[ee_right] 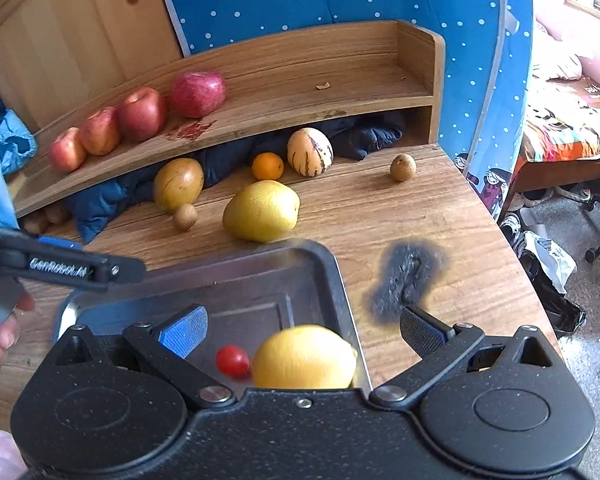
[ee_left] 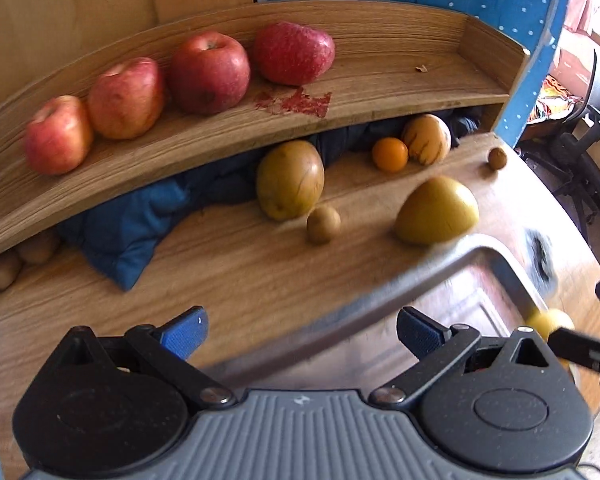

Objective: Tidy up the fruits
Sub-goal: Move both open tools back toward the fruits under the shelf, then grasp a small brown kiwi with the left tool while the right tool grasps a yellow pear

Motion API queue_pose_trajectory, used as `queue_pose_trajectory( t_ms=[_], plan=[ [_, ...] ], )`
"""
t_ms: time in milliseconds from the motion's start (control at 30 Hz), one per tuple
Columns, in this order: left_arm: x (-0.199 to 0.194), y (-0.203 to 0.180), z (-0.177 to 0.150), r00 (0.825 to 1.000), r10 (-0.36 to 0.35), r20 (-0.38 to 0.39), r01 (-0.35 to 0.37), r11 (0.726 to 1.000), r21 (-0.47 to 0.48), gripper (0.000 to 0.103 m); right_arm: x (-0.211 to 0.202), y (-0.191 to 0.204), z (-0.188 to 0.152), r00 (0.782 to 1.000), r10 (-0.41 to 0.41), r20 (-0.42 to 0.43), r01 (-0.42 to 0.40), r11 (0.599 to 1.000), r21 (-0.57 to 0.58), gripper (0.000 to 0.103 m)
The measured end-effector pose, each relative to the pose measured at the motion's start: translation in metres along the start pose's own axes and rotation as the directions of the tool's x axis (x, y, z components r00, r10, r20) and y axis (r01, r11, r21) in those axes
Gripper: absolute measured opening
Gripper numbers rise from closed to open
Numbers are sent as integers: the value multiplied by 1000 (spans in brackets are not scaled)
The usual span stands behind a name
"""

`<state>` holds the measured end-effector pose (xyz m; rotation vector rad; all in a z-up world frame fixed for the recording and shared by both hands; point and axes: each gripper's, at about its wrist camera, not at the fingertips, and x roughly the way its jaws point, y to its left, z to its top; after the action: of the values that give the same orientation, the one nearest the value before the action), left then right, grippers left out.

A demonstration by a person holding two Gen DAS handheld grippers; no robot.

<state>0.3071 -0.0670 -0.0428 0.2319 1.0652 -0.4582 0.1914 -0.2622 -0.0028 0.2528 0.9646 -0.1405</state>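
Right wrist view: right gripper (ee_right: 300, 330) spread wide, nothing between the pads, hovering over the near corner of the metal tray (ee_right: 336, 276). Inside that corner lie a yellow citrus (ee_right: 304, 356) and, just beside it, a cherry tomato (ee_right: 232, 360). Left gripper (ee_left: 300, 330) also spread and empty, above the tray's far-left rim.

Loose fruit on the wooden table (ee_right: 420, 208), beyond the tray:
- large yellow pear-shaped fruit (ee_right: 262, 210), just past the tray edge
- olive-brown oval fruit (ee_right: 178, 184) with a small brown round fruit (ee_right: 185, 216) near or against it
- orange (ee_right: 267, 166) beside a cream striped melon (ee_right: 309, 152), at the mouth of the gap under the shelf
- a second small brown fruit (ee_right: 402, 167), well apart to the right

Four red apples (ee_right: 140, 114) sit in a row on the shelf (ee_right: 340, 92).

Handling, as judged: the yellow fruit looks firm, smooth-skinned and fairly heavy; likely to roll or slip. Grip across its widest middle, pads on opposite flanks, not on the tapered end. The tomato is soft; light squeeze only. Small brown fruits look light and prone to rolling.
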Motion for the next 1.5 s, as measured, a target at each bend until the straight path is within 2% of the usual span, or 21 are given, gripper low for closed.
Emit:
queue_pose_trajectory(
  t_ms=[200,400,700,1000,1233,1500],
  plan=[
    [31,7,24,1000,-14,-18,13,1000,-25,102,23,9,16,1000,-19,-16,18,998,-54,102],
    [49,6,34,1000,-21,-17,22,1000,17,102,49,25,32,999,-25,-44,19,992,-127,102],
    [62,16,43,997,-70,-22,69,998,-6,102,84,44,51,993,-49,-103,27,978,-209,102],
    [67,16,45,997,-80,-17,80,996,-32,101,106,55,66,992,-61,-111,29,962,-271,101],
    [71,16,50,990,-141,-15,140,989,-56,84,116,63,71,993,-53,-109,18,953,-302,93],
    [73,14,54,987,-161,4,161,985,-66,67,121,71,72,994,-66,-88,34,944,-330,81]
  ],
)
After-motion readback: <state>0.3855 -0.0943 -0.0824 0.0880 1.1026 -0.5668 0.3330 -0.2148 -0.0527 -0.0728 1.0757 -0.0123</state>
